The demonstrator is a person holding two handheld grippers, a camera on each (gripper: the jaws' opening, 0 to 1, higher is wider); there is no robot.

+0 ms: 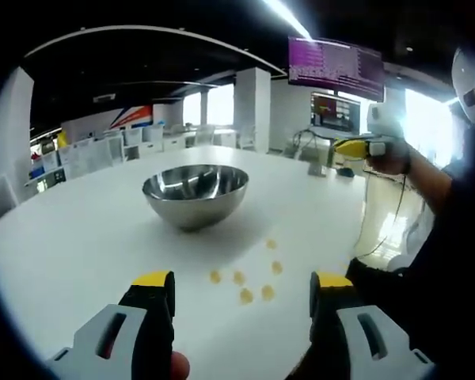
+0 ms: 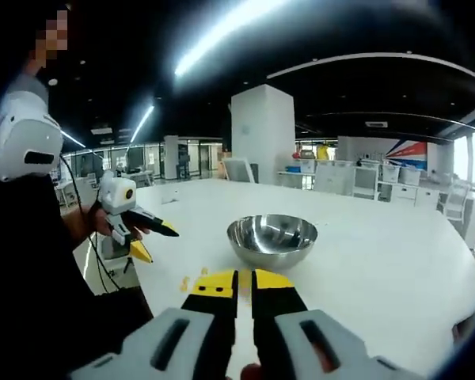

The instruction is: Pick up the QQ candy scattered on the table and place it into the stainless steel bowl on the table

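- Step in hand, I judge: the approach, nothing picked up yet; small yellow QQ candies (image 1: 253, 281) lie scattered just beside the shiny round stainless steel bowl (image 1: 195, 194) on the white table (image 1: 79, 245).
- Left gripper (image 1: 241, 305), jaws spread, hovers near the candies; right gripper (image 2: 243, 291), jaws pressed together, empty.
- Next: lower onto one candy beside the bowl and pinch.

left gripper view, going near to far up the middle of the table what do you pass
left gripper, jaws apart → yellow candies scattered on the white table → steel bowl → white chairs at the far edge → white pillar
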